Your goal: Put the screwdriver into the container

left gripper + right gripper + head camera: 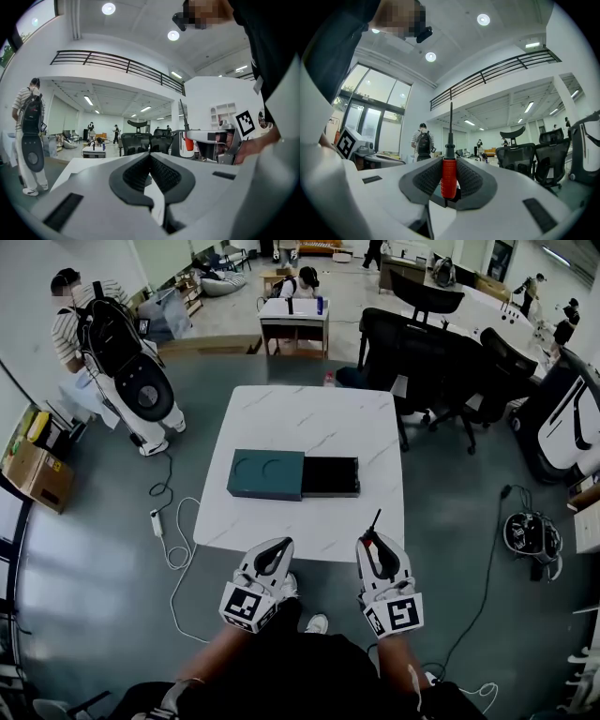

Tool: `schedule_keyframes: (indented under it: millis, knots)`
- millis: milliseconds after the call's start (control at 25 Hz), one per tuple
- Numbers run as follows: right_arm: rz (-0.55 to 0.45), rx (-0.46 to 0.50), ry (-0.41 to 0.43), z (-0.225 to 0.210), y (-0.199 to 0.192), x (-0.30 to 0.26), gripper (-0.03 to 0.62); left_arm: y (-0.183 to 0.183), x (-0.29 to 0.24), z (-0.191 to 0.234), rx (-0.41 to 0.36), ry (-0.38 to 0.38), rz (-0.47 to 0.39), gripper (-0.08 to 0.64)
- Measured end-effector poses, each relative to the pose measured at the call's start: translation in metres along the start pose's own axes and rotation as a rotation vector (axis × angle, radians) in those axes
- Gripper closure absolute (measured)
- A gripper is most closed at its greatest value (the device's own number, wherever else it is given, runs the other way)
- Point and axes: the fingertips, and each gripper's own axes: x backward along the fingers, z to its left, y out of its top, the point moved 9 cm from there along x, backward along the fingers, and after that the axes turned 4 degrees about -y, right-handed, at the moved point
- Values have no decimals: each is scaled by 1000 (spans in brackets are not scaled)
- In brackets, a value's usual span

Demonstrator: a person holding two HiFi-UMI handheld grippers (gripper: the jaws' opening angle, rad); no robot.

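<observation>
Red-handled, black-shafted screwdriver (448, 174) pinched in our right gripper (449, 160); our left gripper (150, 157) closed, empty, at white marble table's (309, 418) near edge

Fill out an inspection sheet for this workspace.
Surface: white table, marbled top.
Job's things: teal container on the table, its black drawer out to the right; red-handled screwdriver held upright.
Clutter: nothing seen on the table.
Grippers: left gripper jaws together, empty; right gripper shut on the screwdriver.
Cables: white power strip and cord on the floor at left; black cable at right.
Surroundings: office chairs, person with backpack.
</observation>
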Motion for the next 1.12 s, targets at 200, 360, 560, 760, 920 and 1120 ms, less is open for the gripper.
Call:
schedule_keyframes:
  millis: [200, 360, 560, 760, 920, 1120]
  knots:
    - [9, -11, -3, -8, 1, -33, 486, 4, -26, 30, 2, -16, -23, 555]
    - [2, -25, -16, -16, 2, -64, 486, 8, -43, 55, 18, -23, -31, 554]
    - [16, -5, -16, -17, -3, -98, 486, 11, -57, 86, 13, -22, -39, 554]
    - [33, 10, -27, -17, -8, -128, 486, 15, -69, 114, 6, -39, -49, 555]
    - [32, 44, -54, -12, -9, -148, 486, 14, -75, 136, 12, -43, -55, 555]
    - [44, 60, -69, -12, -13, -167, 486, 11, -82, 157, 43, -59, -60, 555]
